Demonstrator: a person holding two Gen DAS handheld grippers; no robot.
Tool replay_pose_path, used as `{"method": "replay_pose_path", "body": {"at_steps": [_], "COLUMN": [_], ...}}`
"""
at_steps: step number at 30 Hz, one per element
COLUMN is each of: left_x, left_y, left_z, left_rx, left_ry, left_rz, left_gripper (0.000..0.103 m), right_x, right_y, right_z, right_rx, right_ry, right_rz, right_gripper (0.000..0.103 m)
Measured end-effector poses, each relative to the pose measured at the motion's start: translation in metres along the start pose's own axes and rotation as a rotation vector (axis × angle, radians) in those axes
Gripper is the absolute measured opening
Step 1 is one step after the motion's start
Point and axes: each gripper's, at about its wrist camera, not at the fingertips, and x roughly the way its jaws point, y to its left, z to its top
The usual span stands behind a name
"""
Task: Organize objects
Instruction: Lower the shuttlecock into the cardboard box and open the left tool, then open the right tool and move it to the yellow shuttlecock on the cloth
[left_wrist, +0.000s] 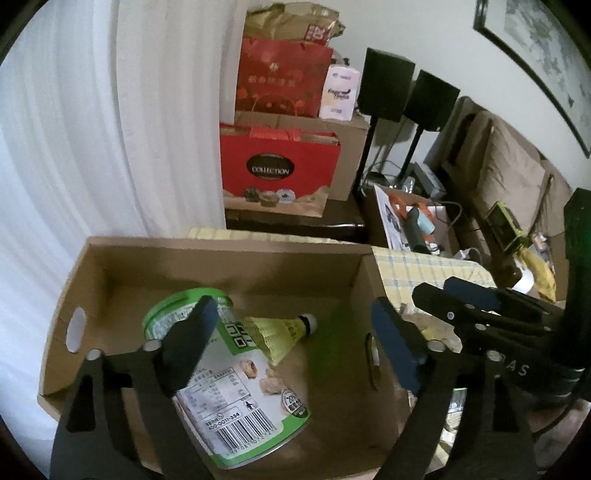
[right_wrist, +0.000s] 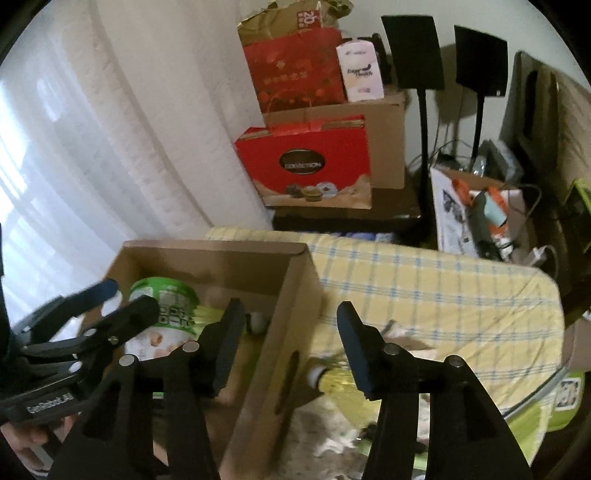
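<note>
An open cardboard box (left_wrist: 229, 254) stands on a yellow checked cloth (right_wrist: 424, 280). Inside it lie a green-and-white can (left_wrist: 236, 391) on its side and a yellow shuttlecock (left_wrist: 280, 332). My left gripper (left_wrist: 291, 336) is open and empty above the box, with the can under its left finger. My right gripper (right_wrist: 291, 347) is open and empty, straddling the box's right wall (right_wrist: 284, 332). A second yellow shuttlecock (right_wrist: 336, 382) lies on the table just outside the box, beside the right finger. The left gripper also shows in the right wrist view (right_wrist: 122, 299).
Red gift bags (left_wrist: 277, 173) and cartons are stacked behind the table, by a white curtain (left_wrist: 74, 147). Two black speakers (left_wrist: 406, 92) on stands, a box of tools (right_wrist: 480, 218) and a sofa (left_wrist: 517, 177) lie to the right. A green lid (right_wrist: 554, 406) lies at the table's right edge.
</note>
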Motion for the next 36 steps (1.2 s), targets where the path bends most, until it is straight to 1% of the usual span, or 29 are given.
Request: {"method": "replay_pose_path", "body": {"at_steps": [2, 4, 7, 10, 13, 16, 17, 21, 23, 25, 29, 31, 33, 36], "left_x": [-0.001, -0.003, -0.005, -0.007, -0.009, -0.012, -0.012, -0.015, -0.016, -0.019, -0.020, -0.019, -0.021, -0.023], "left_y": [-0.003, -0.005, -0.008, -0.008, -0.006, -0.004, -0.005, -0.013, -0.016, -0.018, -0.019, -0.020, -0.022, -0.025], "left_z": [0.000, 0.000, 0.000, -0.001, -0.003, -0.005, -0.006, -0.010, -0.012, -0.014, -0.020, -0.022, -0.025, -0.027], "left_rx": [0.009, 0.016, 0.026, 0.026, 0.009, 0.003, 0.012, 0.069, 0.086, 0.088, 0.067, 0.061, 0.057, 0.064], "left_ry": [-0.004, -0.005, -0.008, -0.019, -0.022, -0.022, -0.023, -0.046, -0.051, -0.051, -0.033, -0.025, -0.022, -0.027], "left_rz": [0.005, 0.002, 0.019, 0.030, 0.011, 0.013, 0.016, 0.071, 0.082, 0.065, 0.005, -0.012, -0.043, -0.050], "left_gripper": [0.090, 0.091, 0.094, 0.098, 0.099, 0.103, 0.103, 0.103, 0.103, 0.103, 0.103, 0.103, 0.103, 0.103], "right_x": [-0.004, -0.007, -0.014, -0.022, -0.028, -0.033, -0.035, -0.043, -0.048, -0.053, -0.060, -0.061, -0.060, -0.058], "right_y": [-0.002, -0.004, -0.006, -0.011, -0.018, -0.024, -0.026, -0.036, -0.041, -0.046, -0.048, -0.047, -0.046, -0.044], "right_z": [-0.001, -0.001, -0.003, -0.006, -0.007, -0.009, -0.010, -0.015, -0.018, -0.022, -0.032, -0.038, -0.045, -0.053], "right_rx": [-0.007, -0.014, -0.023, -0.030, -0.037, -0.034, -0.032, -0.029, -0.029, -0.027, -0.056, -0.065, -0.071, -0.081], "right_ry": [0.000, -0.002, -0.014, -0.029, -0.032, -0.037, -0.039, -0.041, -0.042, -0.037, -0.027, -0.019, -0.001, 0.012], "right_rz": [-0.009, -0.027, -0.051, -0.071, -0.096, -0.104, -0.106, -0.111, -0.115, -0.107, -0.100, -0.078, -0.036, -0.024], "right_gripper": [0.060, 0.069, 0.079, 0.084, 0.090, 0.094, 0.094, 0.095, 0.095, 0.095, 0.094, 0.090, 0.086, 0.086]}}
